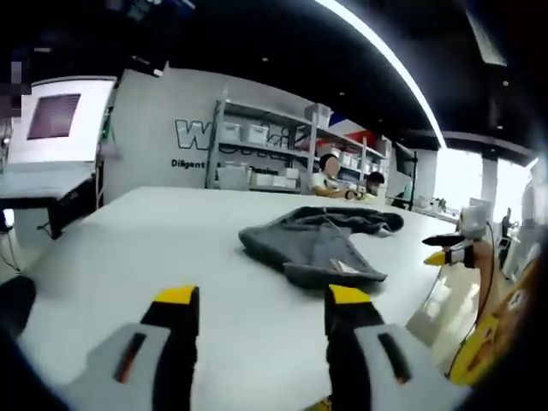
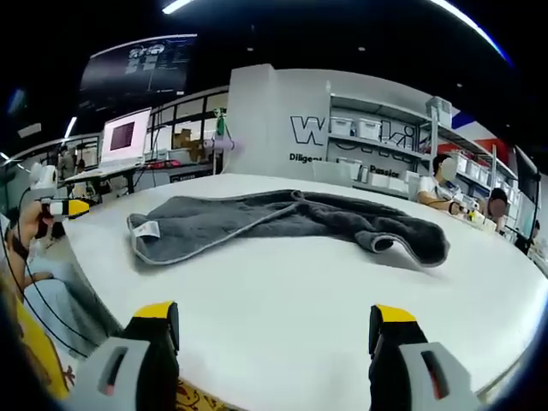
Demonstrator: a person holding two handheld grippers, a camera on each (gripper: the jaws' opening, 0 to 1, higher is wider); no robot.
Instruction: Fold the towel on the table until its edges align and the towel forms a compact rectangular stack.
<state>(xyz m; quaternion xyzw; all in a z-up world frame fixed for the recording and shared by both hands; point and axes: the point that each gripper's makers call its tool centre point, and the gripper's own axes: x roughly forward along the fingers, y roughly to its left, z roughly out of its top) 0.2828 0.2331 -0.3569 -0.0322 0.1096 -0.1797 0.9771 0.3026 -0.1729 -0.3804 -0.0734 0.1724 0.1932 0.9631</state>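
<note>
We are holding the left gripper [image 1: 261, 300] low over the near edge of the white table [image 1: 128, 257], its yellow-tipped jaws standing wide apart with nothing between them, and the right gripper [image 2: 274, 321] is hanging the same way over its own side of the table, jaws parted and empty. Past both pairs of jaws the grey towel [image 2: 282, 223] is lying rumpled on the bare tabletop, well apart from either gripper, one corner spread flat and showing a small white tag [image 2: 147, 228], the far end bunched into a fold. Farther back we are seeing a pale wall [image 2: 265, 120] bearing large lettering that starts with "W", the rest hidden by metal shelving [image 2: 377, 145], with a smaller line beneath too blurred to read. The shelves are carrying pale storage bins [image 2: 358, 128] whose contents we cannot make out. Two people are sitting at the table's far right edge.
</note>
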